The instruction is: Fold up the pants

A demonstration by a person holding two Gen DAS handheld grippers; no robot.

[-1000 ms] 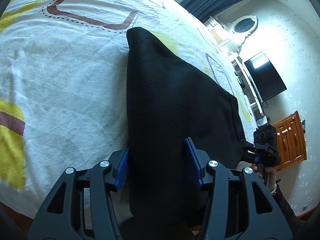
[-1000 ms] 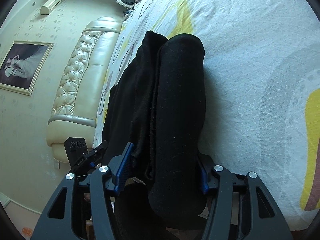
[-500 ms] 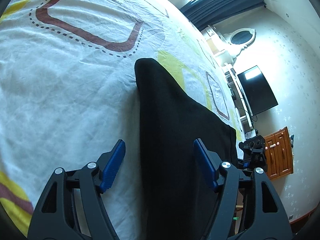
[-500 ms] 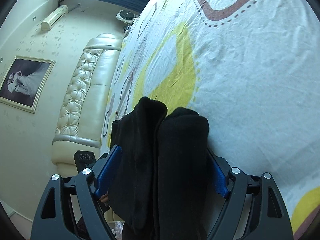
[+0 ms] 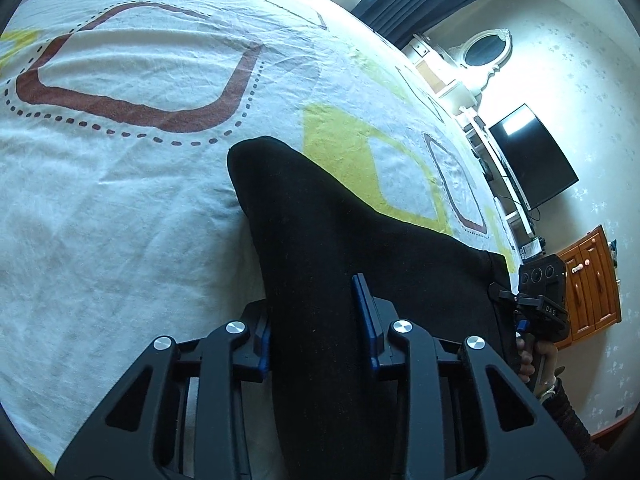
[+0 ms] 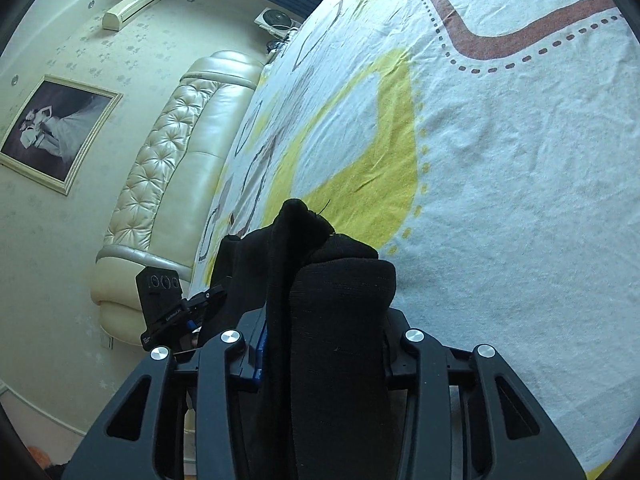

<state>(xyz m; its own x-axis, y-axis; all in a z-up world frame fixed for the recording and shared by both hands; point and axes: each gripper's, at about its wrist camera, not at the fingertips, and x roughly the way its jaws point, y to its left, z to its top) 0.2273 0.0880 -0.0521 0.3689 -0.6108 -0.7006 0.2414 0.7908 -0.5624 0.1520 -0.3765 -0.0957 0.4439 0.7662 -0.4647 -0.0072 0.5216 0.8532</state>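
1. Two claws, both clamped on black pants [image 5: 320, 264]. The pants lie on the bed [image 5: 120, 208], which has a white sheet with yellow and red-brown outlines.
2. Left claw [image 5: 316, 328]: blue pads pressed against both sides of a fold of the fabric, jaws closed on it. In the left wrist view the pants run from 6 o'clock up to a rounded end near centre.
3. Right claw [image 6: 324, 344]: jaws closed on a thick bunched stack of layers; blue pad visible at the left side only, the right pad is hidden by cloth. The bundle rises to a peak just above centre in the right wrist view.
4. Right claw [image 5: 540, 304] also shows in the left wrist view at 4 o'clock, at the pants' far edge, with the person's hand [image 5: 536, 360] gripping its handle.
5. Left claw [image 6: 172, 304] shows in the right wrist view at 8 o'clock, touching the pants' edge.
6. Background: padded headboard [image 6: 168, 168], framed photo [image 6: 56, 132], TV [image 5: 532, 156], wooden cabinet [image 5: 592, 284].
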